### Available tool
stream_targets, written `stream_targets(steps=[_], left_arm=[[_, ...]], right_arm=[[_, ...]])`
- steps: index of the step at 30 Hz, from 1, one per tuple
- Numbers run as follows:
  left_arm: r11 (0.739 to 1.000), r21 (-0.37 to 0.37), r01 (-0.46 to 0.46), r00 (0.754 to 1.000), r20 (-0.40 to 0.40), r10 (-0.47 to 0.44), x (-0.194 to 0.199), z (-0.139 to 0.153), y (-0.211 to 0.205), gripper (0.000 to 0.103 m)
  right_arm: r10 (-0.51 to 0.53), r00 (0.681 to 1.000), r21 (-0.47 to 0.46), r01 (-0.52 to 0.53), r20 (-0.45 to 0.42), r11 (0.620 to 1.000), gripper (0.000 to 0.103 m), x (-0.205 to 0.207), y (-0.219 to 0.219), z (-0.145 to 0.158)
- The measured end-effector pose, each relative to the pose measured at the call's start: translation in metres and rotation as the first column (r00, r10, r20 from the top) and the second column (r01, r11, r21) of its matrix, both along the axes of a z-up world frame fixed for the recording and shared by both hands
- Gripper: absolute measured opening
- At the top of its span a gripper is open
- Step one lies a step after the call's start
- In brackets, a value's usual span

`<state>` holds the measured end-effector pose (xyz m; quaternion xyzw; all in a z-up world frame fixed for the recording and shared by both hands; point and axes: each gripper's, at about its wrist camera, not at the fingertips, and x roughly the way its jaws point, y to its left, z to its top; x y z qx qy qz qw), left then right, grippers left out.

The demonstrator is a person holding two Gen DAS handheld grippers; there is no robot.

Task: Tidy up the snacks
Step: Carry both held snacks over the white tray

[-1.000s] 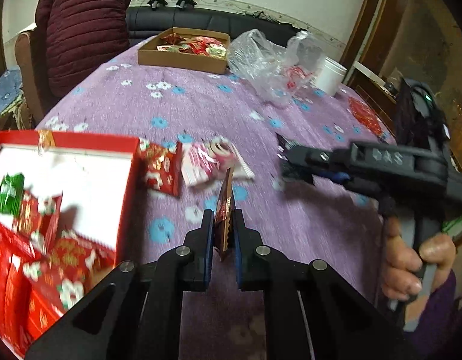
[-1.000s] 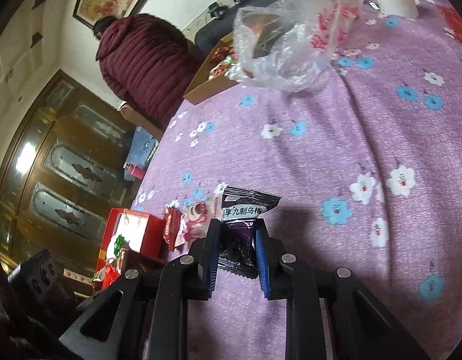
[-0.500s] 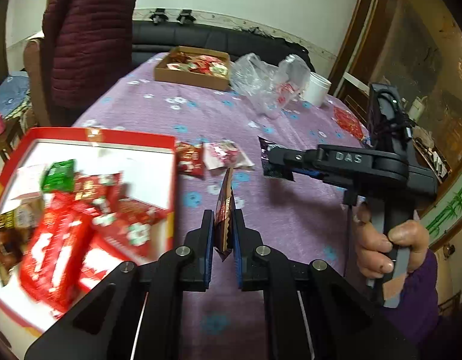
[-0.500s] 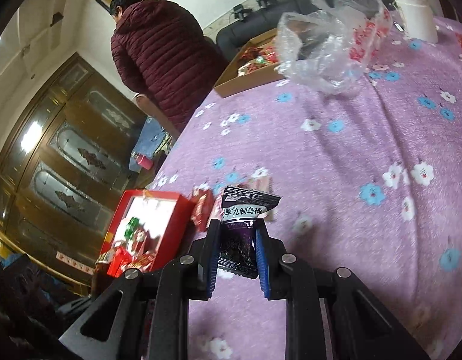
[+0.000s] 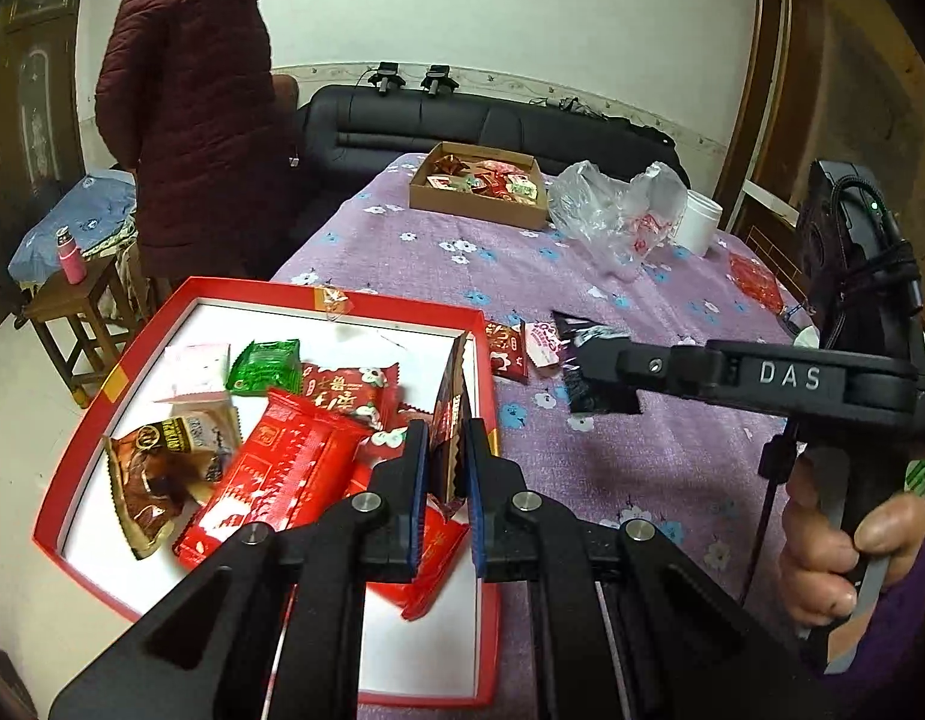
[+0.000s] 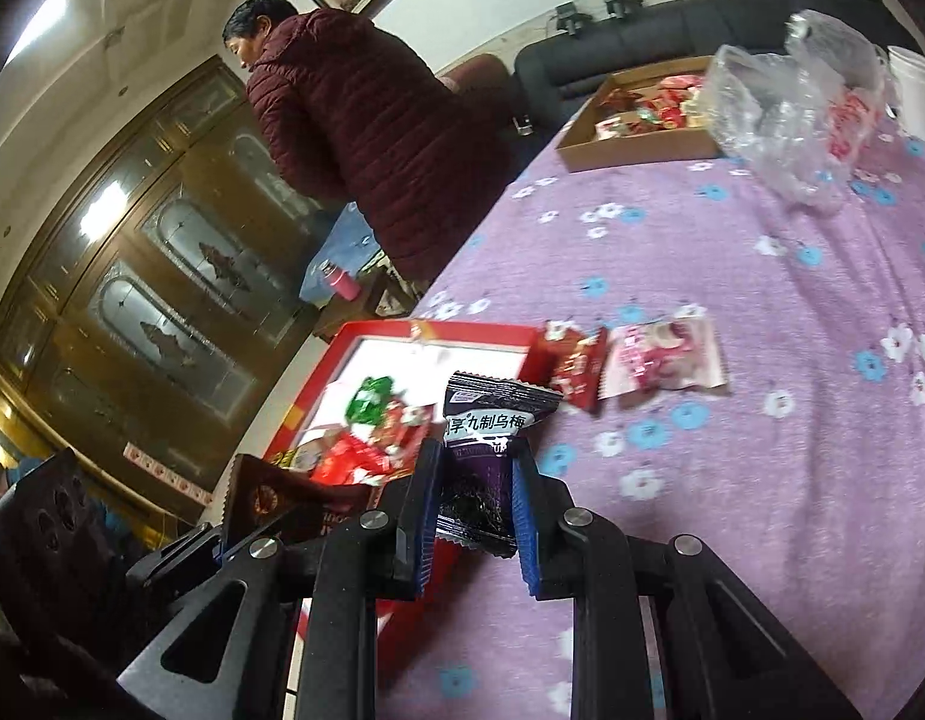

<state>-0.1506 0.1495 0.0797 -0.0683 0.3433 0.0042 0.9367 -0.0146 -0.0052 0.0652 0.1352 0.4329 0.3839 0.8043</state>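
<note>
The left gripper (image 5: 444, 456) is being held level, its fingers (image 5: 415, 456) being pressed together on a thin dark wrapper edge. The right gripper (image 6: 469, 498) is being carried at 3 o'clock of the left one, its long arm being pointed toward 9 o'clock and its fingers (image 6: 525, 498) being clamped on a dark packet. The right hand (image 5: 846, 558) is being wrapped around the handle, the trigger being squeezed.

Person in maroon jacket (image 5: 186, 102) by black sofa (image 5: 462, 126); pink bottle (image 5: 69, 247) on stool (image 5: 72, 312).

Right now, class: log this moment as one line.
left hand-held gripper: holds brown packet | right hand-held gripper: holds purple packet | red box: below
</note>
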Motion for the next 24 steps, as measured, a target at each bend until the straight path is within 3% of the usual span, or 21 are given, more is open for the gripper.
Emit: stream_targets(steps=[24], left_arm=[[0.993, 0.027, -0.117, 0.993, 0.007, 0.117, -0.001, -0.01, 0.045, 0.009]], right_arm=[[0.111, 0.994, -0.082, -0.112, -0.022, 0.99, 0.022, -0.021, 0.066, -0.013]])
